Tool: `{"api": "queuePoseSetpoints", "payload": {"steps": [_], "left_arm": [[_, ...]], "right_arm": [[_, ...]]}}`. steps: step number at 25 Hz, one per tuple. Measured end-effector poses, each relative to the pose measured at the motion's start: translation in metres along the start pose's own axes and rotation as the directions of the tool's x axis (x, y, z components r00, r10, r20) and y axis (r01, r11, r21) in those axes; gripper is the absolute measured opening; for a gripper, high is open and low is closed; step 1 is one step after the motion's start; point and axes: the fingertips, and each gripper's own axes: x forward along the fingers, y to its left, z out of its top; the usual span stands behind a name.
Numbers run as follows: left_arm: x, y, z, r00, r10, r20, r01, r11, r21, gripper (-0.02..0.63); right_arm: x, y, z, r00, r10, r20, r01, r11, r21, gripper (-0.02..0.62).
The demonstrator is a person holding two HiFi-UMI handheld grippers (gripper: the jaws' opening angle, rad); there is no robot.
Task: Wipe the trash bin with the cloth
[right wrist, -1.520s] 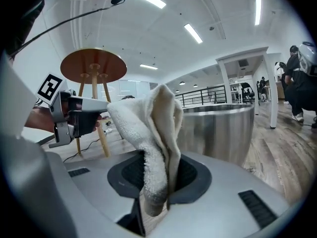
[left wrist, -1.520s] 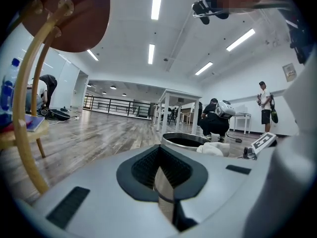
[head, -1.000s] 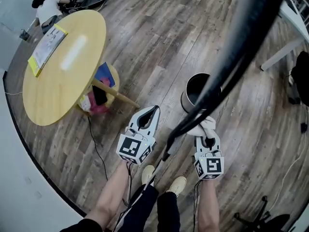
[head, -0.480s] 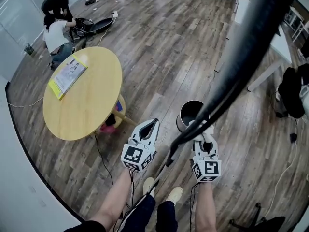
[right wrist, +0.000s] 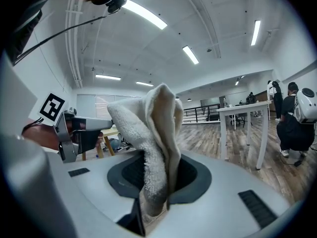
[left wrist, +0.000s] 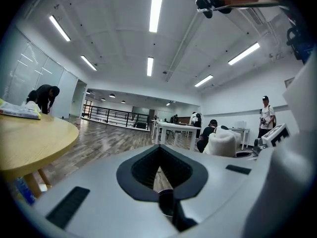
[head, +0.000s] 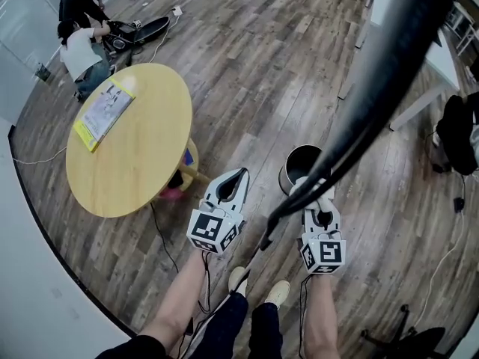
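The room is a large open hall with a grey-brown plank floor (head: 254,73) and long strip lights on a white ceiling. The trash bin (head: 289,172), a dark round can, stands upright on that floor near the person's feet, apart from the furniture.

The right claw (head: 320,202) is clenched on the cloth (head: 314,190), a pale towelling rag. In the right gripper view the cloth (right wrist: 154,143) rises in a folded bunch from between the jaws. From the head view the cloth sits at the bin's near rim, but whether it touches the rim cannot be told.

The left claw (head: 238,176) is held level beside the right one, with its jaws pressed together and nothing between them (left wrist: 159,168).

To the left stands a round yellow table (head: 142,163) with a yellow booklet (head: 105,112) lying on its far side. Beyond it, two people (head: 81,47) crouch on the floor near the wall. A white table (right wrist: 243,111) stands to the right. A thick black cable (head: 382,73) crosses the head view diagonally, close to the camera.
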Motion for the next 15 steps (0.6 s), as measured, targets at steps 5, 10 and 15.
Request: {"api": "queuePoseSetpoints", "payload": {"steps": [5, 10, 15], "left_arm": [[0.003, 0.016, 0.009, 1.0, -0.023, 0.009, 0.023, 1.0, 0.005, -0.005], [-0.001, 0.04, 0.018, 0.999, -0.029, 0.021, 0.028, 1.0, 0.013, -0.005], [-0.001, 0.068, 0.024, 1.0, -0.011, 0.026, 0.011, 1.0, 0.012, -0.005]], "right_arm": [[0.01, 0.011, 0.007, 1.0, -0.024, 0.002, 0.024, 1.0, -0.007, 0.095], [0.028, 0.03, 0.016, 1.0, -0.03, 0.011, 0.03, 1.0, -0.009, 0.095], [0.052, 0.05, 0.024, 1.0, -0.008, 0.013, 0.008, 1.0, -0.015, 0.095]]}}
